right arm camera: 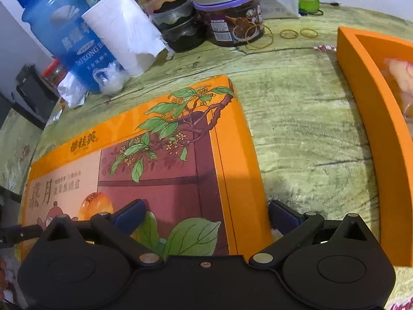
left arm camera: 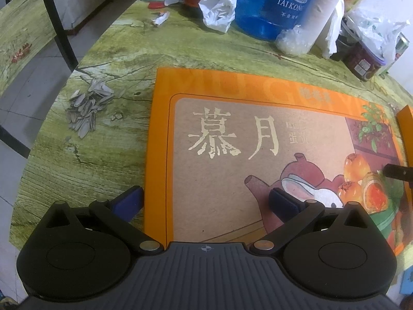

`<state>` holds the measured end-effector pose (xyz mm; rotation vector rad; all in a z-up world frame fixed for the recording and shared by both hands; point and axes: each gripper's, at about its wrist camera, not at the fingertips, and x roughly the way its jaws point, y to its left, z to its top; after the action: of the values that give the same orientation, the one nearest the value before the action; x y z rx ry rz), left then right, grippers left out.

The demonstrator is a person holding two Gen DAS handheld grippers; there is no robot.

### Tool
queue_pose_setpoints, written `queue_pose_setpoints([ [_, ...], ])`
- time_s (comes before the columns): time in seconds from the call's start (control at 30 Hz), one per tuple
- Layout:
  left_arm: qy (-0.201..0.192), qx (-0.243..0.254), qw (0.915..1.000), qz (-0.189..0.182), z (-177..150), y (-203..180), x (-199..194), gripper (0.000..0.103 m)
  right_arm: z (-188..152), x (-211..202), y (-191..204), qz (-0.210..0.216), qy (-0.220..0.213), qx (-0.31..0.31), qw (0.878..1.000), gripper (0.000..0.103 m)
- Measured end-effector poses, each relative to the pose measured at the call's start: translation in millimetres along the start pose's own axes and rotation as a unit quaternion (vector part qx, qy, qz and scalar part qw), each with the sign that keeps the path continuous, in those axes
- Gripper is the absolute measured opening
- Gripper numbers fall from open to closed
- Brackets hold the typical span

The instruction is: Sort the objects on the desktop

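Note:
An orange gift-box lid (left arm camera: 258, 139) printed with gold characters and a teapot lies flat on the green wood-pattern table (left arm camera: 85, 155). My left gripper (left arm camera: 206, 202) is open and straddles the lid's left edge, one finger over the table, the other over the lid. In the right wrist view the same lid (right arm camera: 165, 155) shows its leafy branch picture. My right gripper (right arm camera: 206, 215) is open and straddles the lid's right edge. The orange box base (right arm camera: 374, 118) stands to the right with pale contents inside.
A pile of sunflower seed shells (left arm camera: 87, 106) lies near the table's left edge. At the back stand a blue water bottle (left arm camera: 273, 2), a paper roll (right arm camera: 124, 31), dark jars (right arm camera: 232, 18), plastic bags (left arm camera: 219, 7) and rubber bands (right arm camera: 289, 34). A chair (left arm camera: 28, 25) stands left.

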<state>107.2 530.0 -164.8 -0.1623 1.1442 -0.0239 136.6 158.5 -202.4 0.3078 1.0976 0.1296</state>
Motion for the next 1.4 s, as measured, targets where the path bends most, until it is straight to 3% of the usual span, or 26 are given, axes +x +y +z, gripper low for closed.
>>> queue_pose_setpoints([
  [0.37,0.013,0.016,0.9998,-0.007,-7,2,-4,0.103,-32,-18,-5,-0.015,0.042,0.023,0.999,0.099],
  [0.73,0.016,-0.001,0.9996,0.022,-18,-5,-12,0.103,-44,-32,-13,0.018,0.079,-0.009,0.997,0.091],
  [1.13,0.035,-0.007,0.9985,0.042,-12,-12,-10,0.103,-42,-32,-32,0.061,0.062,0.008,0.996,0.09],
  [1.4,0.056,0.024,0.9981,0.013,-4,-6,-5,0.103,-47,-34,-21,0.025,0.057,0.015,0.998,0.088],
])
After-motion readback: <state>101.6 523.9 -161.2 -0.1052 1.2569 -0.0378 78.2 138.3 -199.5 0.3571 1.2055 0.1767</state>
